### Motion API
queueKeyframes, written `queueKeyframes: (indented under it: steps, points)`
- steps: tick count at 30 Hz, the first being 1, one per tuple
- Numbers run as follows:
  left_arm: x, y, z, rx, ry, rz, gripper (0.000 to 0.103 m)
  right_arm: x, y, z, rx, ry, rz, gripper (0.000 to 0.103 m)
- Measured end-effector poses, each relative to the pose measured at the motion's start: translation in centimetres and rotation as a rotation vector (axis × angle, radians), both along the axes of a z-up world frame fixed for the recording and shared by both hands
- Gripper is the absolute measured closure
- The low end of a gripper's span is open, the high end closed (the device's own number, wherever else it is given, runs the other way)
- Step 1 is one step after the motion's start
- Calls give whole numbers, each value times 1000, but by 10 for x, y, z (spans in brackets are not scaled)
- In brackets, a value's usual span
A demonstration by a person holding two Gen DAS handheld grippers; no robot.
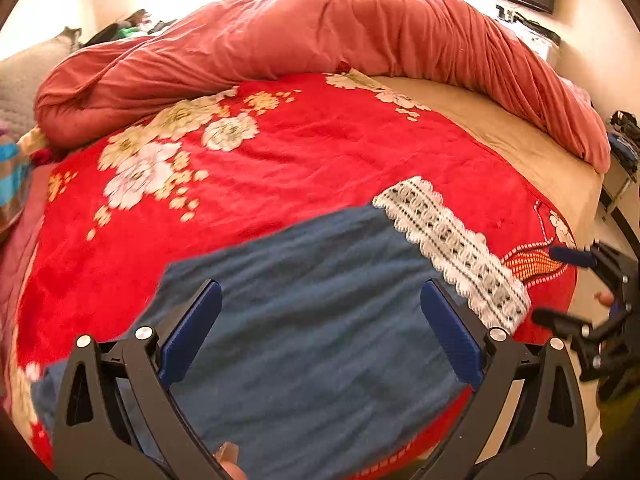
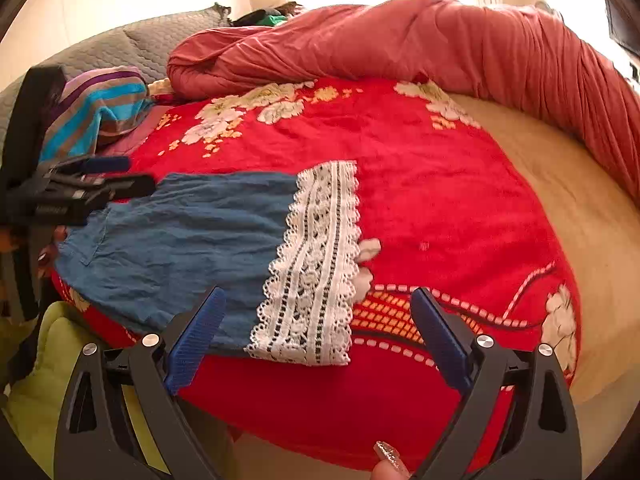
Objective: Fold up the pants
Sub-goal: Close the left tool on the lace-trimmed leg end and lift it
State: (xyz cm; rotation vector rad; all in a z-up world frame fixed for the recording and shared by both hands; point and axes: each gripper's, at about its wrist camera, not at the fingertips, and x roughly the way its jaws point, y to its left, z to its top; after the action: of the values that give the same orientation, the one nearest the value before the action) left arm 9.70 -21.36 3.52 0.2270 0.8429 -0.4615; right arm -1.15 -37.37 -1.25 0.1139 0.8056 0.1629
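Both spread wide and empty, left gripper (image 1: 320,336) over blue pants (image 2: 180,248) lying flat on red floral blanket (image 2: 420,184), right gripper (image 2: 320,340) over lace hem (image 2: 316,264) at bed edge; likely pinching blanket pile along with thin fabric.

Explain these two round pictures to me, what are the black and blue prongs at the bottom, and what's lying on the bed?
The prongs belong to two grippers a person holds, one per hand. Each carries a wide-angle camera looking along its own fingers, hence the round pictures. One picture looks past the left hand-held gripper, the other past the right hand-held gripper. Both stand open and hold nothing. On the bed, a red flowered blanket carries blue pants with a white lace hem, lying flat. A bunched pink duvet lies behind. The left gripper hovers over the pants.
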Motion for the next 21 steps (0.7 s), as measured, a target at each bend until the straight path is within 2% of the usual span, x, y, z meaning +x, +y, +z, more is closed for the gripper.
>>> queueKeyframes:
  steps: [9,18,21]
  points:
    - [53,-39,-17,55,29,-80,10,5,3,-29,104,82,-12,10]
    - [98,-66,-54,50,128,-161,10,10,0,-41,180,100,-37,10]
    - [107,-73,-62,41,147,-190,10,13,0,-41,190,97,-30,16]
